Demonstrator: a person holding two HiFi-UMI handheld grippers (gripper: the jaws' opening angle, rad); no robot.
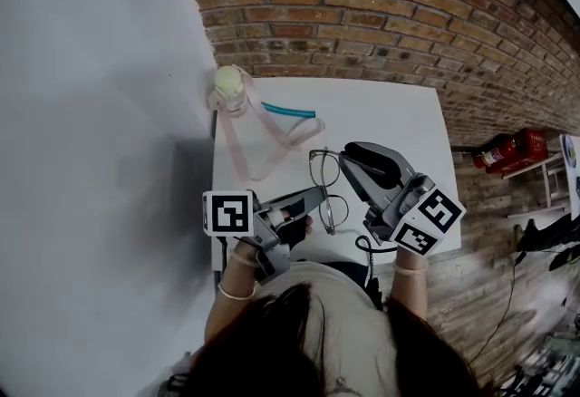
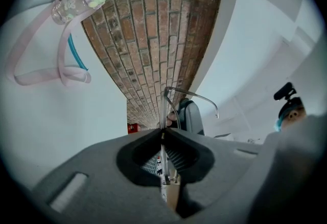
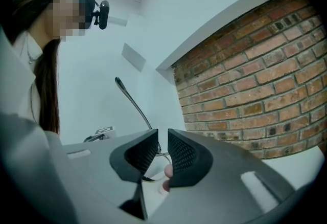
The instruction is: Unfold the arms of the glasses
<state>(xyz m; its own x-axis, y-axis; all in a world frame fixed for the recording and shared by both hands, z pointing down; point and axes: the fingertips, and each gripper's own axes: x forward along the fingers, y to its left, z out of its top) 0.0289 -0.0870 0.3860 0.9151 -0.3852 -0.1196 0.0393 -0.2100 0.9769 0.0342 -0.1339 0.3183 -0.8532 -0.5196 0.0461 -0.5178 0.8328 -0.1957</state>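
Thin metal-rimmed glasses are held just above the white table near its front edge. My left gripper comes in from the left and is shut on the lens rim; in the left gripper view the rim runs straight into the closed left gripper. One arm stands out from the frame. My right gripper is at the glasses' right side. In the right gripper view the right gripper has its jaws a narrow gap apart, and the arm rises from that gap.
A small clear bottle with a pale cap and a long pink strap stands at the table's back left, beside a teal strip. A brick wall is behind, a white wall at left, and a red extinguisher at right.
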